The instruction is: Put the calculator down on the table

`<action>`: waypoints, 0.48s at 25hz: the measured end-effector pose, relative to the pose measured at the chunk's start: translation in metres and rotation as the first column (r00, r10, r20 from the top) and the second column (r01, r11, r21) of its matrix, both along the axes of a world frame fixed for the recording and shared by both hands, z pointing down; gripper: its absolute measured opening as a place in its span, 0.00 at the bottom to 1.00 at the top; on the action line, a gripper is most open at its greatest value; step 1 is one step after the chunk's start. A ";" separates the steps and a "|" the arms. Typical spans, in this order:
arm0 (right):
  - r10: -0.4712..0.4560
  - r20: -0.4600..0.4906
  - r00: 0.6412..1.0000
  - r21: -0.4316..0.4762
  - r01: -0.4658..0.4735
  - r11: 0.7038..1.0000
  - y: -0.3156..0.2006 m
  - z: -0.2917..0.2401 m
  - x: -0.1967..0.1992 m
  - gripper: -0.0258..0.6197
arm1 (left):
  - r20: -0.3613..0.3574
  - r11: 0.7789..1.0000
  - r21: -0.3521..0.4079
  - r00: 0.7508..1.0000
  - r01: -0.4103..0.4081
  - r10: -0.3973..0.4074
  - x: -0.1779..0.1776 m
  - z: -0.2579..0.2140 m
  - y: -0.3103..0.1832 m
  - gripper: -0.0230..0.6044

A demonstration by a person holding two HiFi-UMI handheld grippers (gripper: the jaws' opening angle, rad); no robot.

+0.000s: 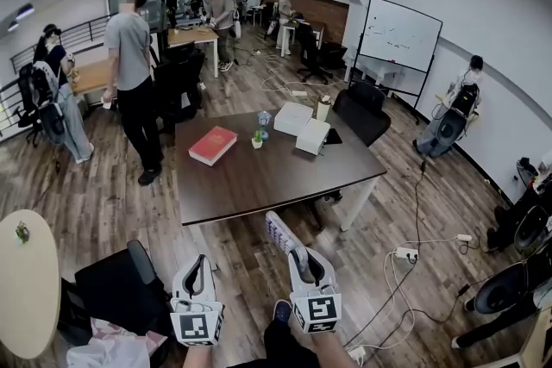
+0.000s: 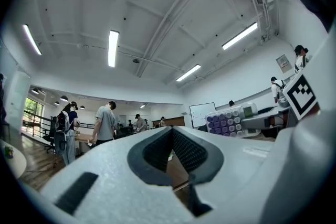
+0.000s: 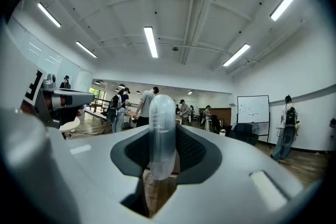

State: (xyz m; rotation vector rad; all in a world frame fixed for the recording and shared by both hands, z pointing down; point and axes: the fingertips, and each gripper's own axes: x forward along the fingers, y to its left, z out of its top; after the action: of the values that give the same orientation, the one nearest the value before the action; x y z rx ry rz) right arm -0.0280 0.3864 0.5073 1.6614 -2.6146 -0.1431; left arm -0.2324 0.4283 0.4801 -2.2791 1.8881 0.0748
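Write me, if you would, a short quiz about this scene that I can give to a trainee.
1. What colour is the book that lies on the table?
2. What does the right tool hold? A: a potted plant. B: the calculator. C: nothing.
3. True or false: the calculator already lies on the table.

Key: 1 red; 2 B; 3 false, it is held in the right tool, short of the table.
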 end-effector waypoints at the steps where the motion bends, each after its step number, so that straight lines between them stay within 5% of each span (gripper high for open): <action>1: 0.001 0.001 1.000 -0.005 -0.001 1.000 -0.006 0.002 0.000 0.22 | -0.005 1.000 0.000 1.000 -0.008 0.008 0.002 0.002 -0.007 0.03; 12: 0.035 0.006 0.999 -0.042 -0.035 0.999 -0.085 0.023 0.024 0.22 | 0.015 0.998 -0.039 0.999 -0.042 0.043 0.027 0.019 -0.093 0.03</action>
State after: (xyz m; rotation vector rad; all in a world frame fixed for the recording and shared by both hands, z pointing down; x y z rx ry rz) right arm -0.0042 0.3018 0.5303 1.6955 -2.5730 -0.0819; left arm -0.2050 0.3350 0.4986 -2.3383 1.8493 0.0266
